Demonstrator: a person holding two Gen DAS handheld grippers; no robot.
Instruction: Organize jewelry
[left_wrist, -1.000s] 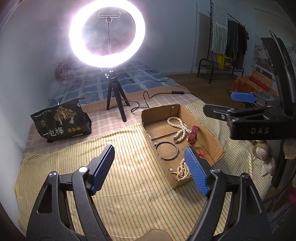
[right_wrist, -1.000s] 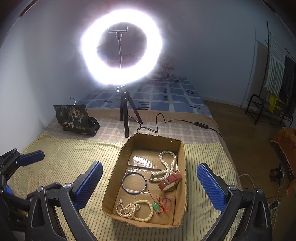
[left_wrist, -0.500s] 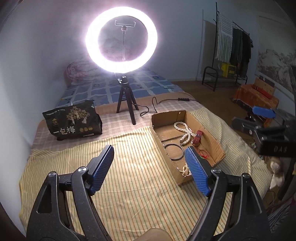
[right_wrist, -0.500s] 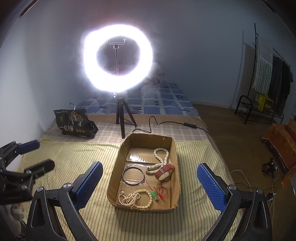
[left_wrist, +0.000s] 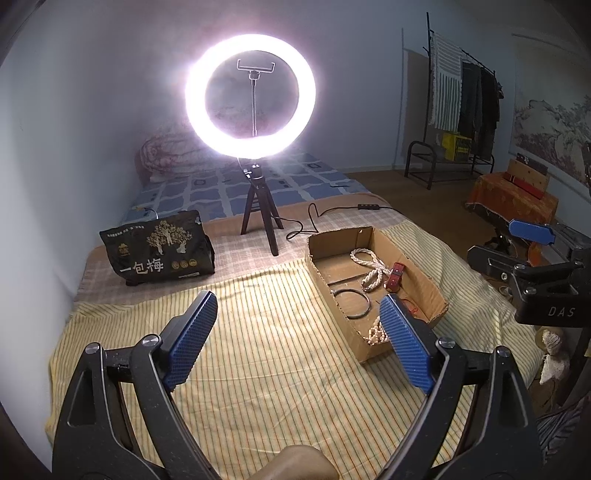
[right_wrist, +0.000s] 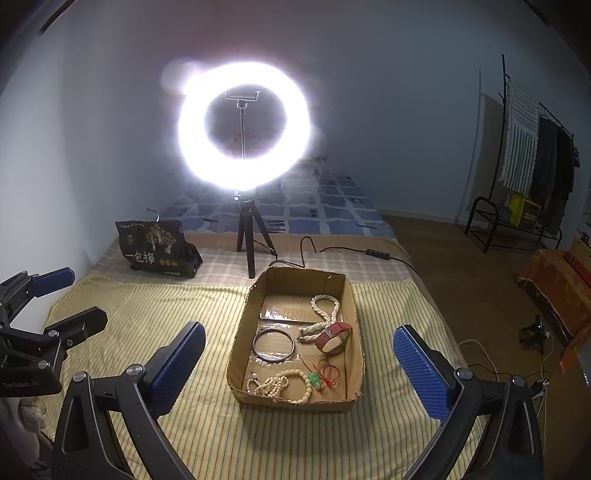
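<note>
A shallow cardboard box (right_wrist: 295, 404) lies on the striped yellow cloth. In it are a white rope necklace (right_wrist: 325, 310), a red bracelet (right_wrist: 332, 338), a dark bangle (right_wrist: 274, 345), a cream bead string (right_wrist: 284, 386) and a green pendant on red cord (right_wrist: 314, 378). My right gripper (right_wrist: 299, 332) hangs open in front of and above the box, holding nothing. My left gripper (left_wrist: 297, 306) is left of the box (left_wrist: 373, 236) over bare cloth. Its jaws are opening and nothing is between them. Each gripper shows at the edge of the other's view, the right (left_wrist: 506, 245) and the left (right_wrist: 70, 299).
A lit ring light on a tripod (right_wrist: 245, 236) stands behind the box, its cable (right_wrist: 369, 253) trailing right. A black snack bag (left_wrist: 159, 251) lies at the back left. Beyond the bed's right edge are a clothes rack (right_wrist: 532, 177) and an orange-covered stand (right_wrist: 557, 284).
Both grippers have drawn back from the box and risen a little, so the box looks smaller and farther. The left jaws have widened slightly. The jewelry has not moved.
</note>
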